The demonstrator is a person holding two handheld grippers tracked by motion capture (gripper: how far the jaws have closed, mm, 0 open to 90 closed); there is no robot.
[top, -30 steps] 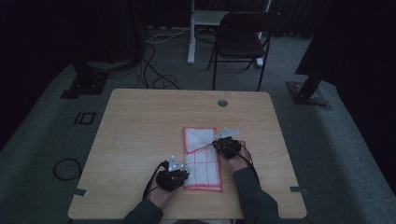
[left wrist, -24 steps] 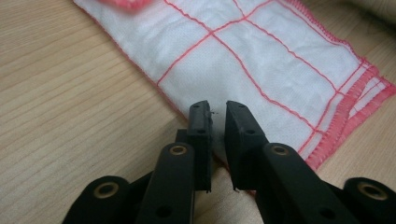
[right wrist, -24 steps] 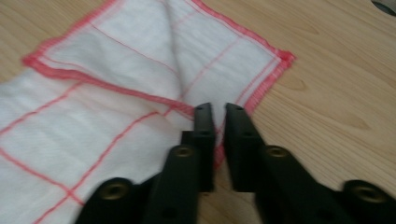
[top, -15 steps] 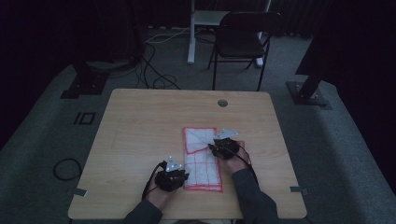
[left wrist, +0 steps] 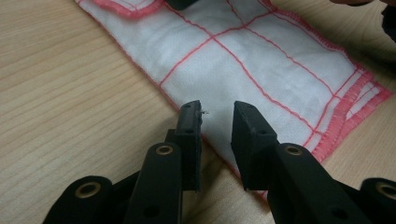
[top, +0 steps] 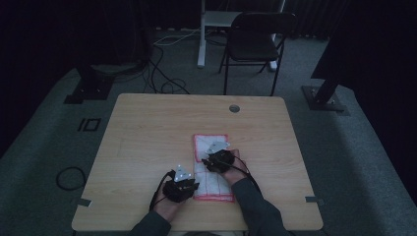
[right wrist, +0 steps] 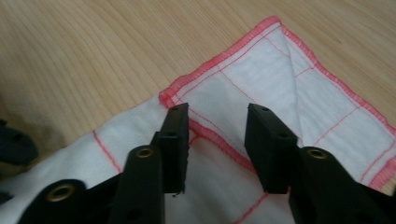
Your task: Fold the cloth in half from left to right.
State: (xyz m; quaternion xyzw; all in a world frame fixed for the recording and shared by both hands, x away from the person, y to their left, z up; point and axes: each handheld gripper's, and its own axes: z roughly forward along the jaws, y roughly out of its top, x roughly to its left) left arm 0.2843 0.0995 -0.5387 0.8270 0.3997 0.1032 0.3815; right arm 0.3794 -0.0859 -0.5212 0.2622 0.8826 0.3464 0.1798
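Both grippers gape empty: left gripper (left wrist: 217, 112) at the cloth's (left wrist: 261, 60) seven-o'clock edge, right gripper (right wrist: 217, 116) over a folded hem, probably mid-fold; next, pinch.

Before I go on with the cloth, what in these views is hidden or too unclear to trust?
- High view: the middle of the cloth lies under the right tool and hand; dim light blurs how its layers lie.
- High view: the left tool is too small to judge its opening.
- Left gripper view: the cloth's far end is cut off by the top edge.
- Right gripper view: the folded corner sits between the open jaws; contact cannot be told.
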